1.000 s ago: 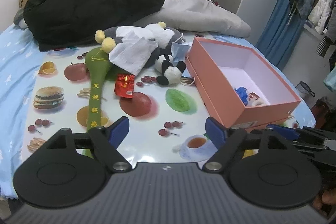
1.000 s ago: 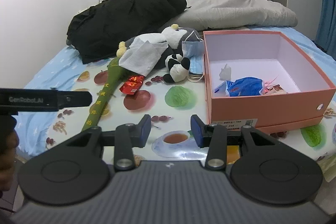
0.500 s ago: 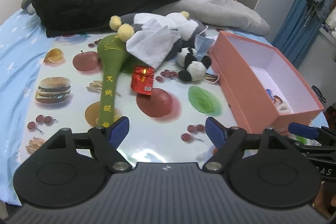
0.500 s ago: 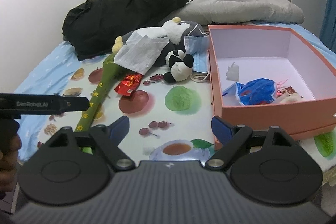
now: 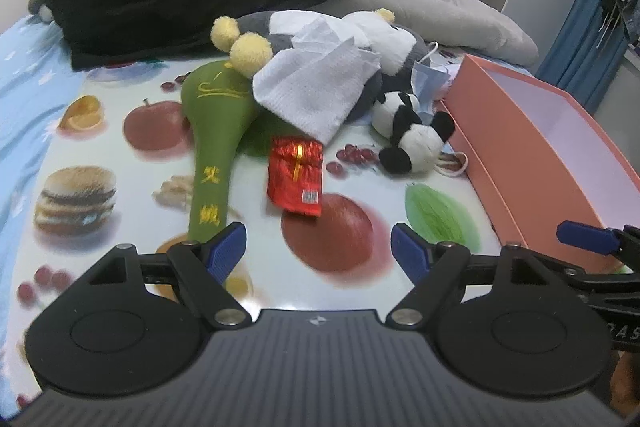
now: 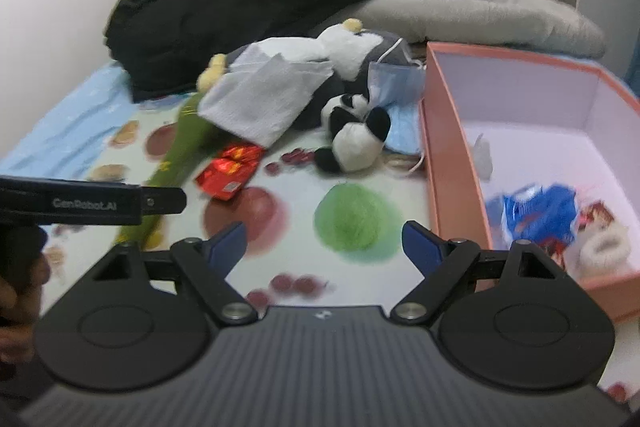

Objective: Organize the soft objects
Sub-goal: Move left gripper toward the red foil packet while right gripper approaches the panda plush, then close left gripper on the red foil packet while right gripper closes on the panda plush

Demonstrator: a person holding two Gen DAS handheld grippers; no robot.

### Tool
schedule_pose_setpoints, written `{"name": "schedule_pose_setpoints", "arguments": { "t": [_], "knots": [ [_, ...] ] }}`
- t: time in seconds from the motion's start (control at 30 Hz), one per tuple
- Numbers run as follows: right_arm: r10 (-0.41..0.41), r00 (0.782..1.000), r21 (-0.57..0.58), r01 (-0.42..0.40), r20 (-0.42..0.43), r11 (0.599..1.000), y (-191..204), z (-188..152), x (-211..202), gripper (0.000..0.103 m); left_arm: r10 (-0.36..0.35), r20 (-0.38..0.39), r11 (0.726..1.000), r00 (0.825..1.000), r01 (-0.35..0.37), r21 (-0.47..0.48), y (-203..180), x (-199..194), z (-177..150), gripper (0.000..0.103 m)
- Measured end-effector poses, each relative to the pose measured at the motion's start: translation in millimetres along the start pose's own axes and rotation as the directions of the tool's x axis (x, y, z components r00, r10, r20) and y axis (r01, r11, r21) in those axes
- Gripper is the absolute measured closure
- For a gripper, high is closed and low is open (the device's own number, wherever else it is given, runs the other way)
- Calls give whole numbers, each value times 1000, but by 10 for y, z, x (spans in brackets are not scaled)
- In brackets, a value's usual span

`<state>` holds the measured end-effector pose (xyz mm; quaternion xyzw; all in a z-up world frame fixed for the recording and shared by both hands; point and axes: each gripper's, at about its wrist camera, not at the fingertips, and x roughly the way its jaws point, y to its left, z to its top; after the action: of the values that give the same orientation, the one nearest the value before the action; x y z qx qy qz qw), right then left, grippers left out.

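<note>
Approach with both grippers spread and empty: lower left gripper (image 5: 319,245) over red packet (image 5: 296,175), keep right gripper (image 6: 323,241) wide for panda toy (image 6: 354,139), pinch gently.

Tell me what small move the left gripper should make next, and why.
Probably ease the left gripper forward and down onto the red packet: its jaws stand open and empty, the packet lies loose straight ahead, and the pink box waits to the right.

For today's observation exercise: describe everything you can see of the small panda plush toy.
The panda plush is small, soft and fluffy, white with black ears and limbs. It lies tumbled on the fruit-print mat, untouched by either gripper, beside the pink box. A blue face mask lies against it; a larger grey-and-white plush lies just behind.
</note>
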<state>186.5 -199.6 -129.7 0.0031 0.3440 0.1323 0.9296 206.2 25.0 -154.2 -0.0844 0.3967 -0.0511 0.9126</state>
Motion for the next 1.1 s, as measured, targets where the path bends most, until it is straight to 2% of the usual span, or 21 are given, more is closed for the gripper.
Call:
{"name": "schedule_pose_setpoints", "arguments": {
  "t": [0.07, 0.13, 0.4, 0.83, 0.97, 1.03, 1.1],
  "knots": [
    [-1, 1000, -3, 1, 18, 1000, 8, 49, 119, 17, 2, 5, 1000, 1000, -2, 5, 14, 156, 52, 20],
    [-14, 999, -9, 14, 29, 1000, 22, 105, 218, 23, 7, 6, 1000, 1000, -7, 9, 21, 289, 98, 20],
    [-25, 1000, 49, 24, 15, 999, -7, 295, 665, 32, -4, 14, 1000, 1000, 4, 10, 56, 769, 270, 20],
    [-147, 989, 77, 149, -25, 986, -116, 489, 1442, 34, 43, 26, 999, 999, -43, 3, 72, 1329, 383, 21],
    [-130, 990, 103, 135, -52, 985, -190, 491, 1597, 36, 75, 55, 995, 996, -78, 57, 22, 1416, 380, 21],
    [-108, 992, 120, 114, -57, 986, -225, 497, 1639, 44, 79, 65, 995, 995, -83, 63, 17, 1436, 385, 21],
    [-100, 993, 127, 106, -57, 986, -228, 513, 1658, 48, 85, 73, 993, 994, -91, 80, -6, 1461, 392, 26]
  ]
}}
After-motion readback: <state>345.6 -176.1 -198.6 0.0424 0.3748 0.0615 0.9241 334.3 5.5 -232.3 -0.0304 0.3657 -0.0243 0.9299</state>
